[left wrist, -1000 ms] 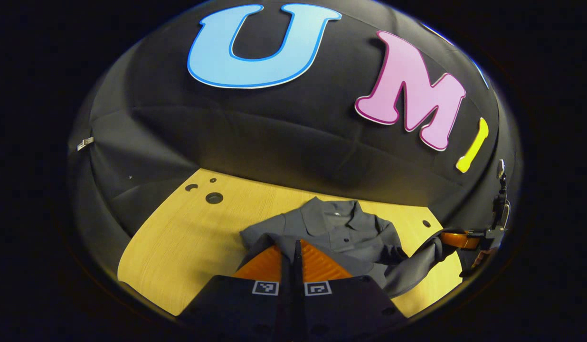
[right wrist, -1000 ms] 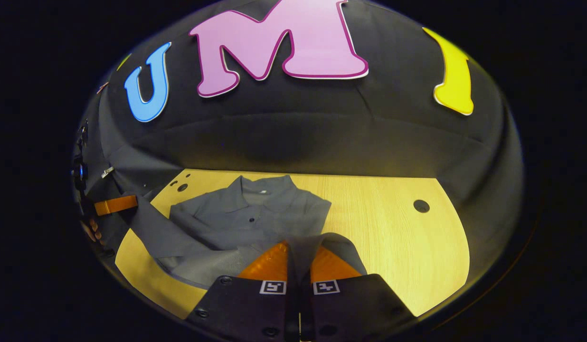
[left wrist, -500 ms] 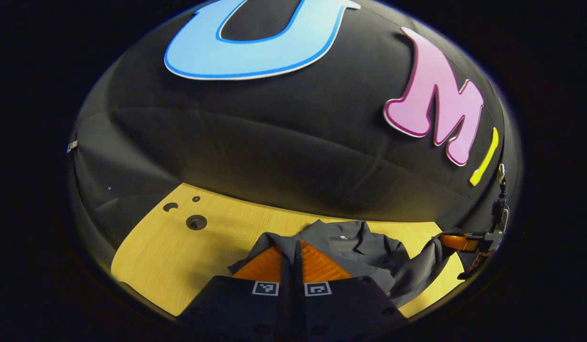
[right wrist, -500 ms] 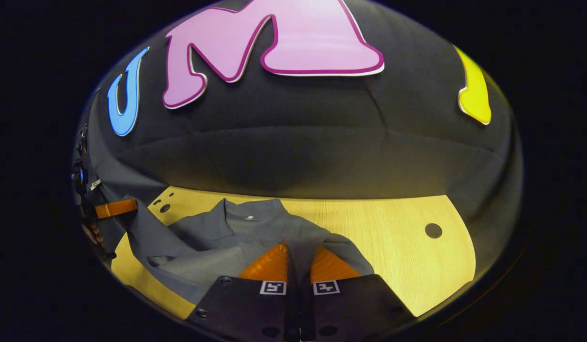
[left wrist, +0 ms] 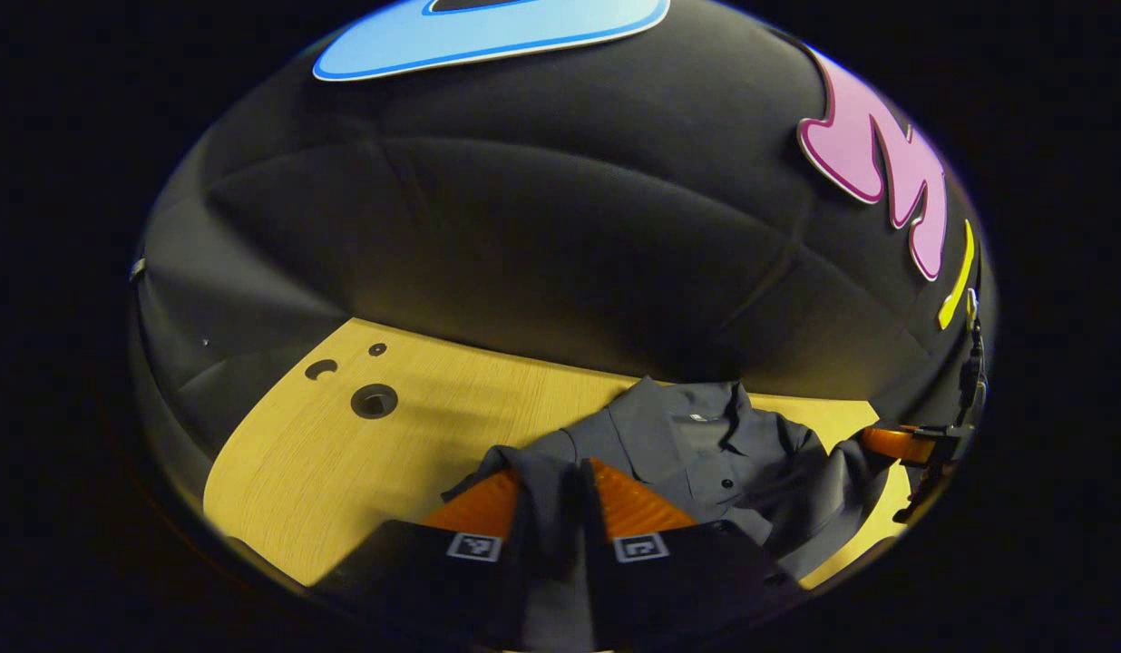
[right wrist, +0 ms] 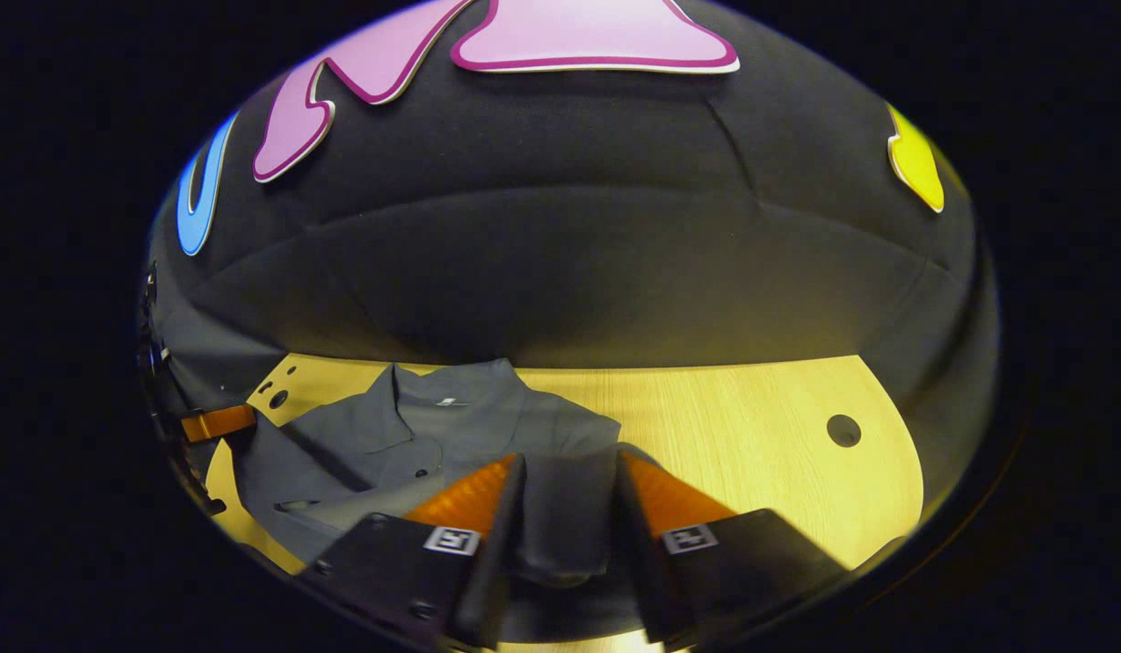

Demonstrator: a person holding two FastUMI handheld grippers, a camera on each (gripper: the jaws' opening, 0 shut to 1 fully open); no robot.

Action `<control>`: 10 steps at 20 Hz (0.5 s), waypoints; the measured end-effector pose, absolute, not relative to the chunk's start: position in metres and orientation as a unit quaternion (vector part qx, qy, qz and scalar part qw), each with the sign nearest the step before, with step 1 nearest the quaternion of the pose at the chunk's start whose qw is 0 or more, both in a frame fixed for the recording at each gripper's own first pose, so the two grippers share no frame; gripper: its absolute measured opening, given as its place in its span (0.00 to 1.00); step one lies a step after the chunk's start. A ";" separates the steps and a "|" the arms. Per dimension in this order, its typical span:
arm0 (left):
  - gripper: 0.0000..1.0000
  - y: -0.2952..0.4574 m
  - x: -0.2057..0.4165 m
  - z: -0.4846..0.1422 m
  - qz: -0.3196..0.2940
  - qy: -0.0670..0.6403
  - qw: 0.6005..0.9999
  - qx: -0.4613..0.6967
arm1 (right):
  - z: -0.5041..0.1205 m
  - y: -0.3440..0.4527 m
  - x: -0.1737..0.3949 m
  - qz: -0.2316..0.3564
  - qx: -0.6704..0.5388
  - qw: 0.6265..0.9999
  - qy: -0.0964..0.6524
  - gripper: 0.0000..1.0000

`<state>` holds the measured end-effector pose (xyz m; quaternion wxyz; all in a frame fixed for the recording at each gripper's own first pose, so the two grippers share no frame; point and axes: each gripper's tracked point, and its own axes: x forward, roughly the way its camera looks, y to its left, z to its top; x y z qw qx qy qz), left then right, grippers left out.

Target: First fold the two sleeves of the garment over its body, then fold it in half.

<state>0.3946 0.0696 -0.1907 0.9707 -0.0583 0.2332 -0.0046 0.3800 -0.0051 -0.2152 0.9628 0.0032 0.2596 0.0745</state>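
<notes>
Grey collared shirt [right wrist: 433, 435] spread on the wooden desk [right wrist: 751, 435], collar toward the far wall. Left gripper [left wrist: 553, 508] jaws parted slightly, cloth bunched between them. Right gripper [right wrist: 570, 508] jaws spread wide, fabric lying loose in the gap.

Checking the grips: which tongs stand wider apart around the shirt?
The right tongs: their fingers gape widely around the grey shirt; the left tongs show a narrower gap.
</notes>
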 end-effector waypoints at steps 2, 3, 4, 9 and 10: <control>0.62 0.079 0.393 -0.169 0.012 0.208 0.977 -0.043 | -0.200 -0.016 0.377 0.064 0.011 0.966 0.249 0.76; 0.78 0.084 0.390 -0.155 0.019 0.192 0.981 -0.031 | -0.191 -0.024 0.375 0.056 0.015 0.968 0.242 0.91; 0.94 0.086 0.386 -0.141 0.024 0.178 0.984 -0.020 | -0.182 -0.030 0.373 0.052 0.018 0.970 0.235 0.93; 0.96 0.082 0.337 -0.078 0.040 0.137 0.990 0.006 | -0.135 -0.064 0.338 0.025 -0.001 0.981 0.190 0.99; 0.96 0.078 0.324 -0.065 0.044 0.126 0.991 0.001 | -0.126 -0.071 0.327 0.024 -0.009 0.983 0.180 0.99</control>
